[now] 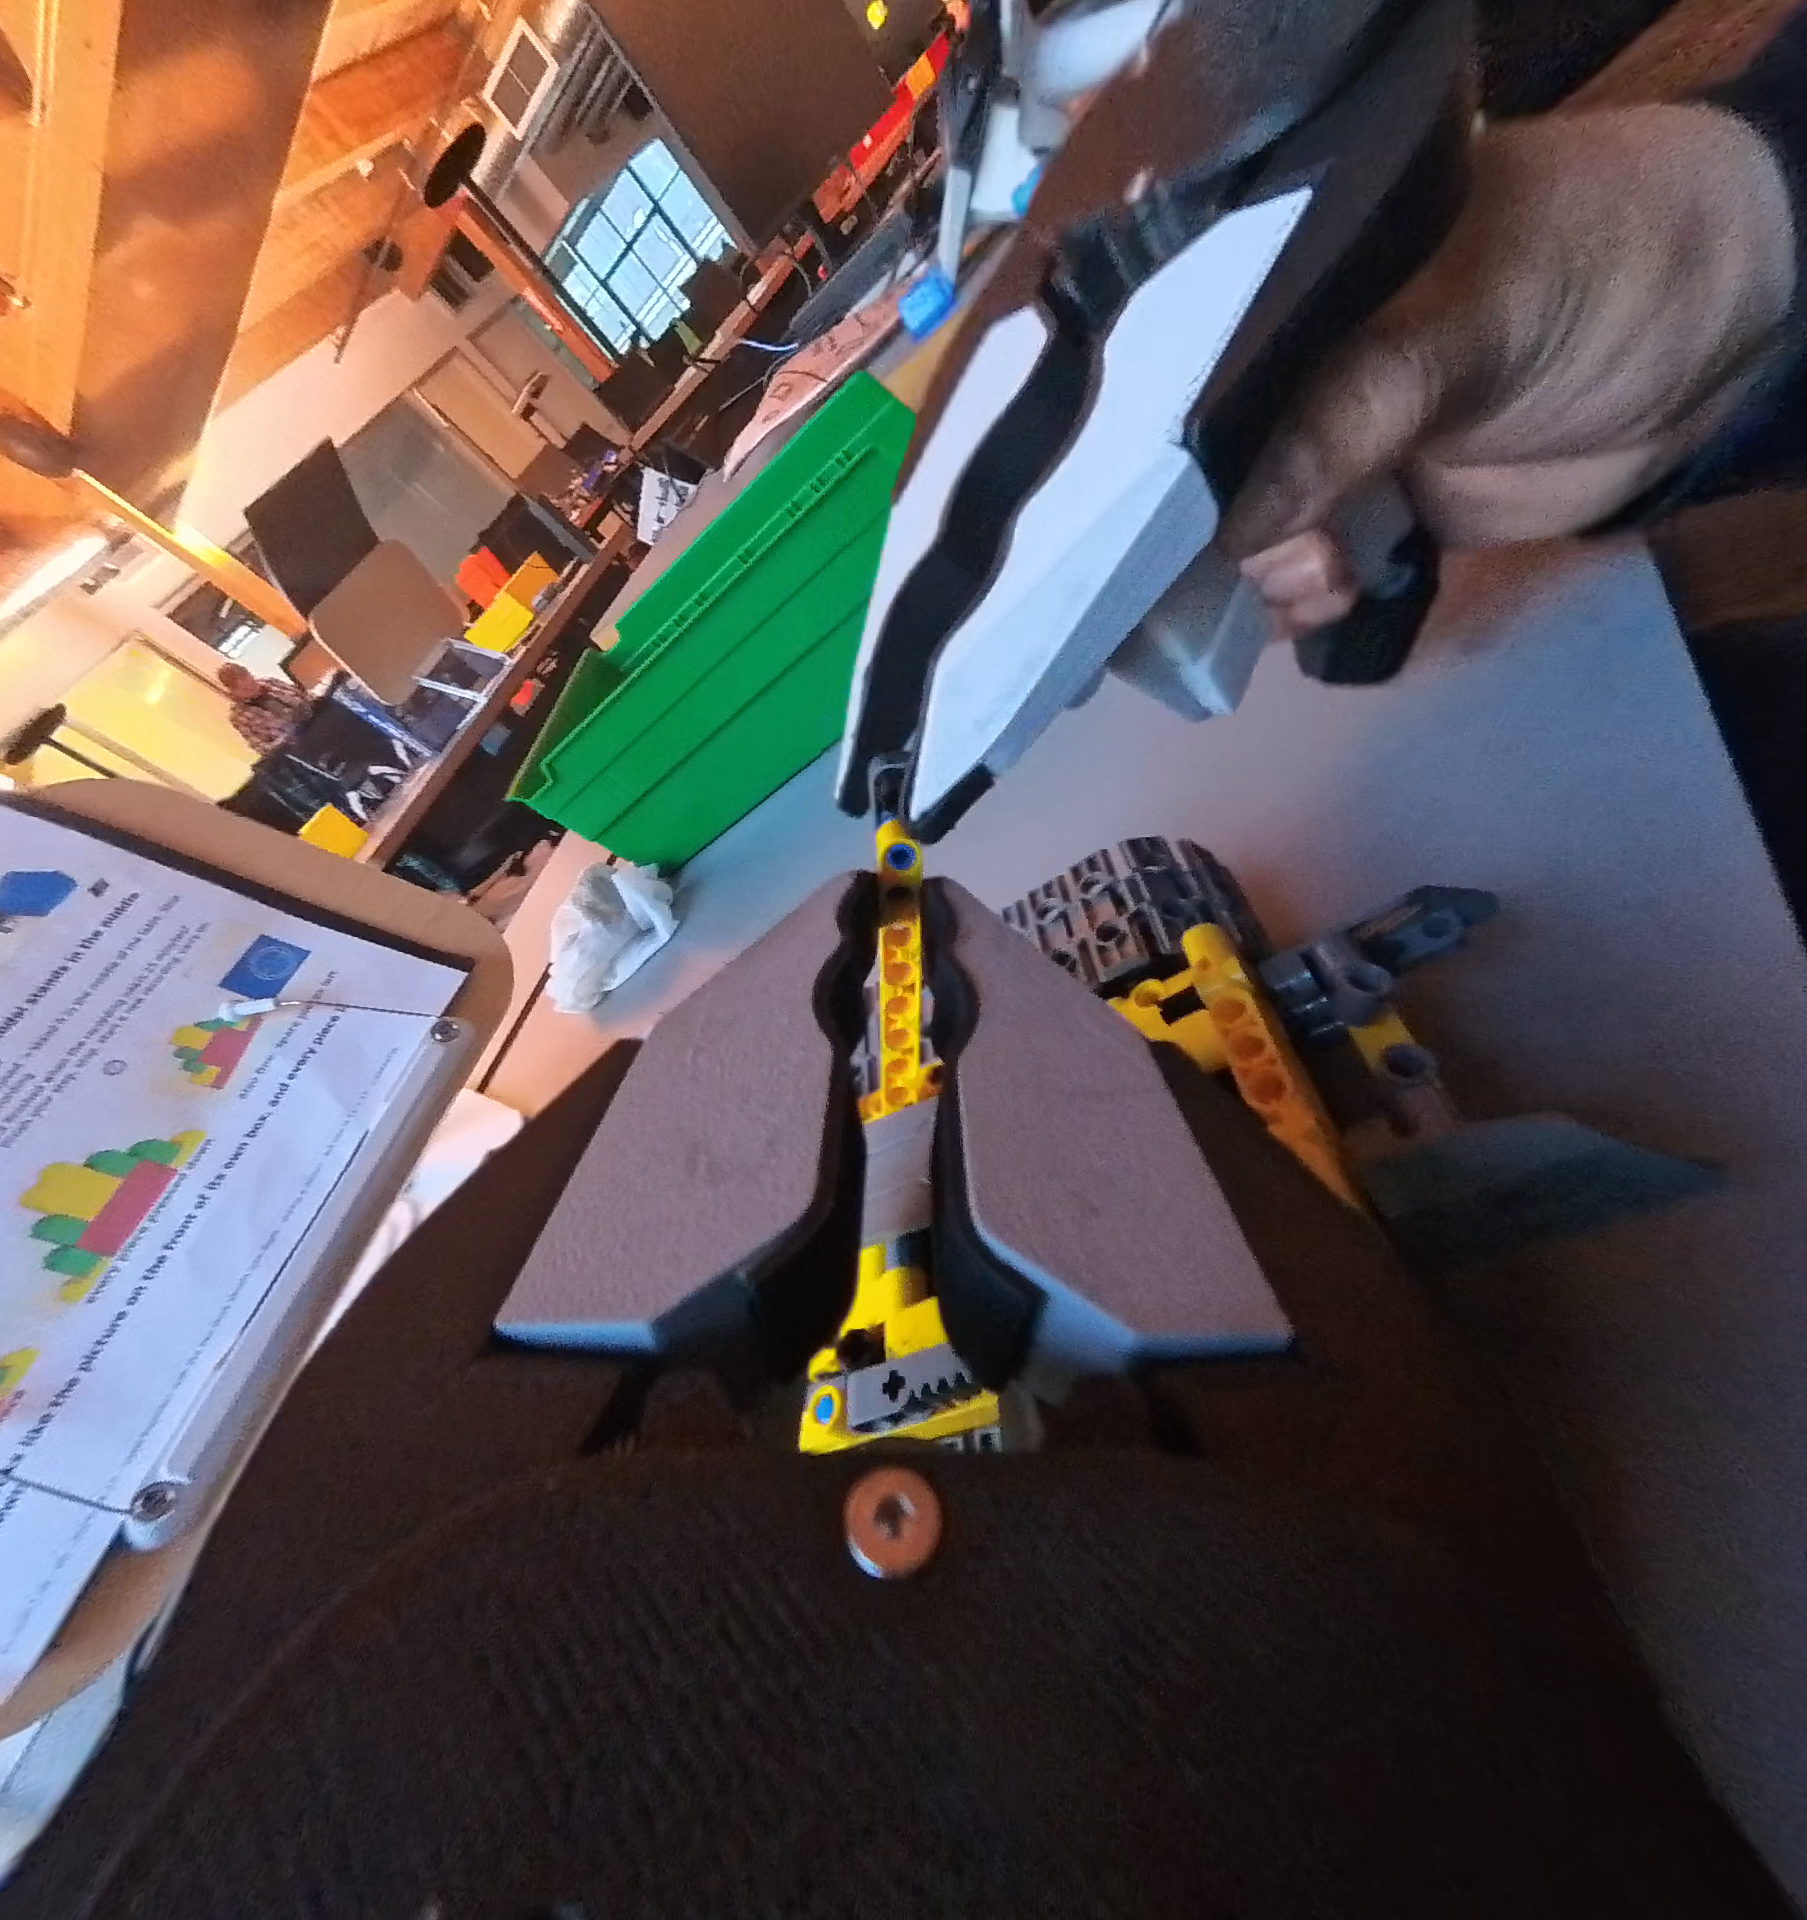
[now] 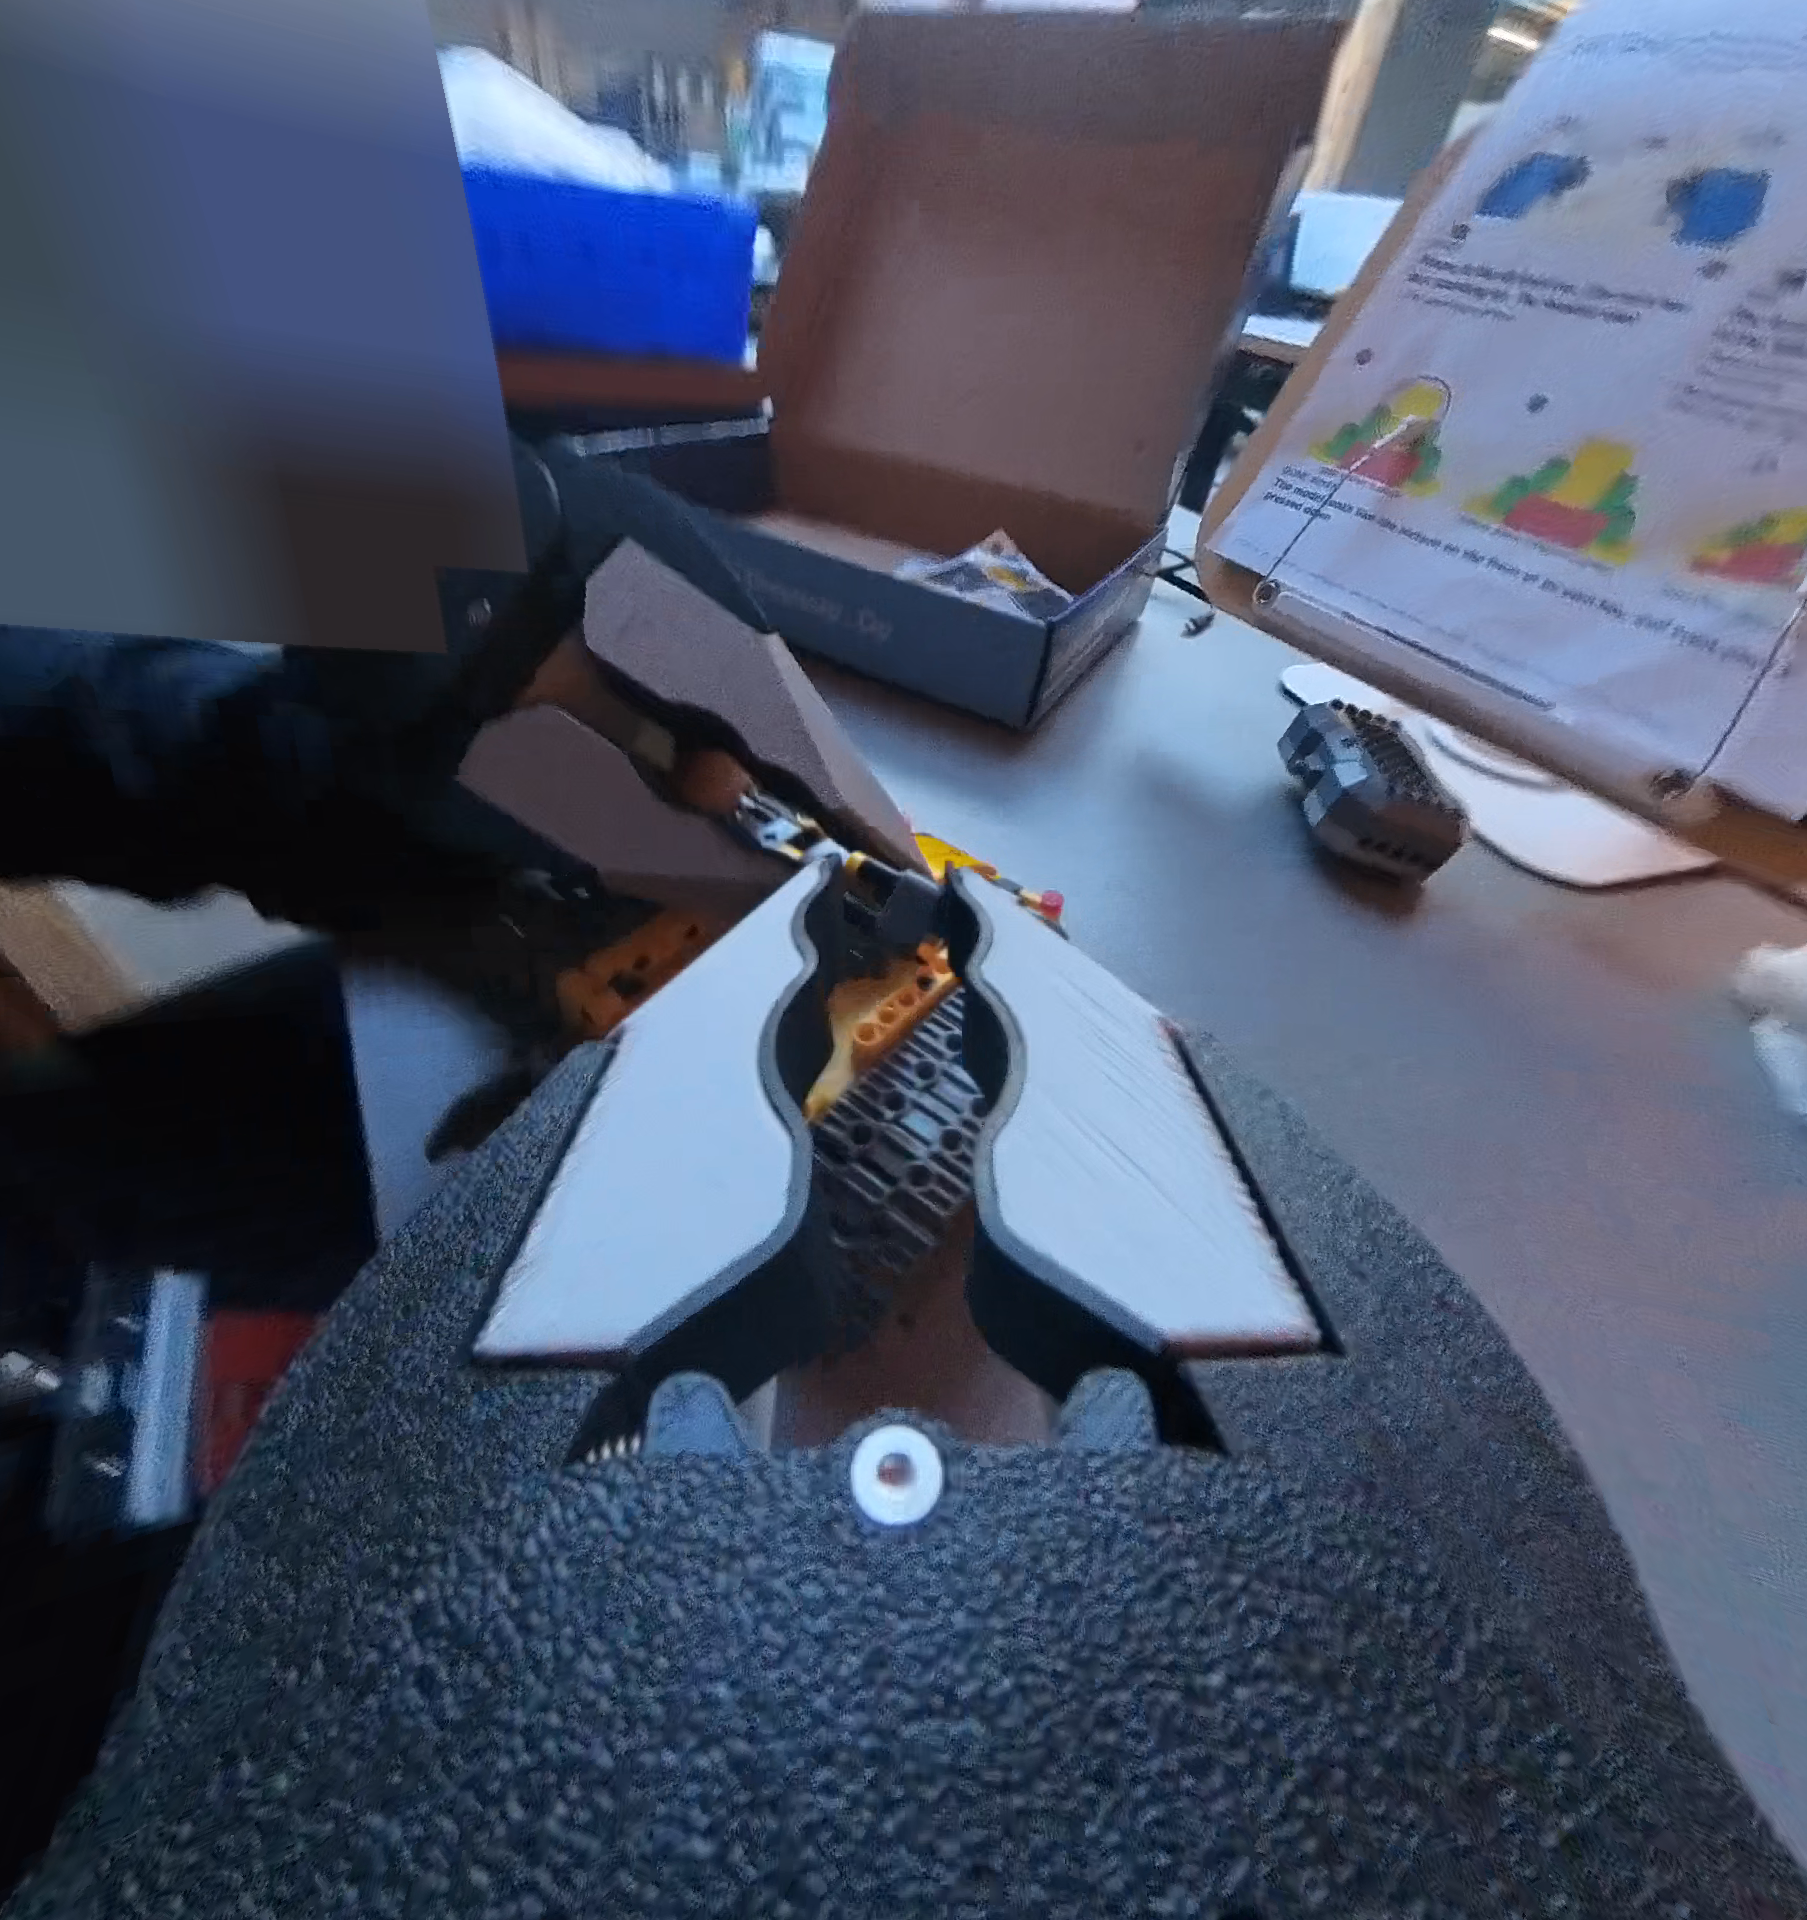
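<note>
L tongs (image 1: 897, 914) clamped on yellow holed beam (image 1: 901, 977) | R tongs (image 2: 886, 883) pinching dark piece (image 2: 883, 899) at beam tip, tongs tip-to-tip above worktop (image 1: 1564, 790) | tracked yellow model (image 1: 1179, 966) just beside | green bin (image 1: 733, 644) behind.

Green bin (image 1: 733, 623), crumpled tissue (image 1: 608, 935), open cardboard box (image 2: 982, 416).

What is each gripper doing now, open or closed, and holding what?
Left gripper: closed on the yellow beam of the toy vehicle.
Right gripper: closed on a black piece at the beam's end.
</note>
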